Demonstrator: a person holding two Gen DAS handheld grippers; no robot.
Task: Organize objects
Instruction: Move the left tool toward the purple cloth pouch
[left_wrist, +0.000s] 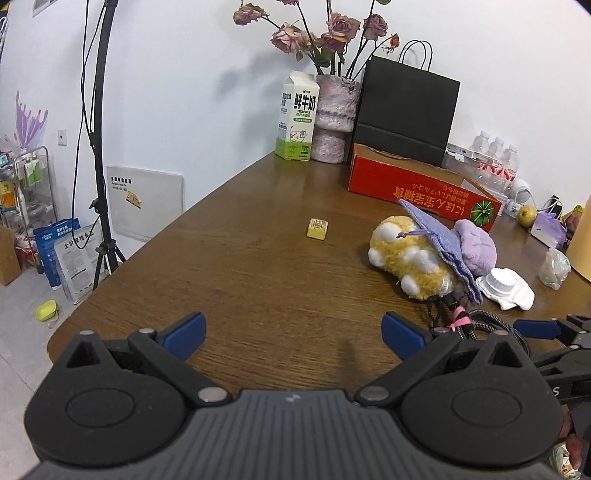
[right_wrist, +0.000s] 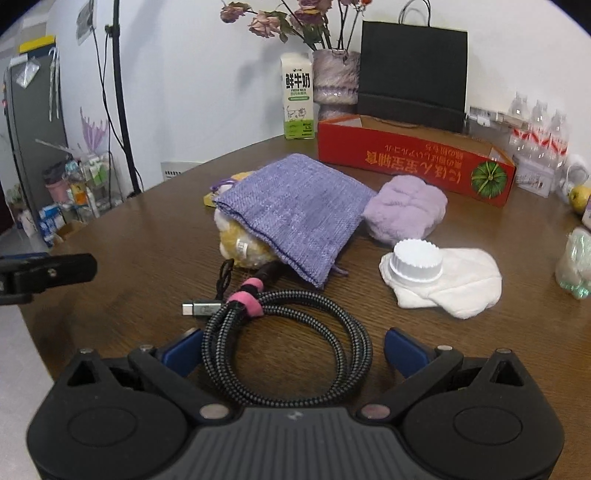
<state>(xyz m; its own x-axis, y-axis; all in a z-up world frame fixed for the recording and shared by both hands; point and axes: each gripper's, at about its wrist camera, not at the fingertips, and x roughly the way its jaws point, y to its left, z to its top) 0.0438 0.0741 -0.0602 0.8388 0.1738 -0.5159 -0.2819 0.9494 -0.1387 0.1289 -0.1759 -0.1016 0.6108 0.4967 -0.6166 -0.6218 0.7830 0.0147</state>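
Wooden table (right_wrist: 155, 243): coiled cable (right_wrist: 288, 347), white cloth (right_wrist: 469, 280), red box (right_wrist: 413, 162).

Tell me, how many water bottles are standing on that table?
3 can be counted, though more may be hidden. The water bottles stand in a row at the table's far right, behind the red box: one, the next, and the nearest.
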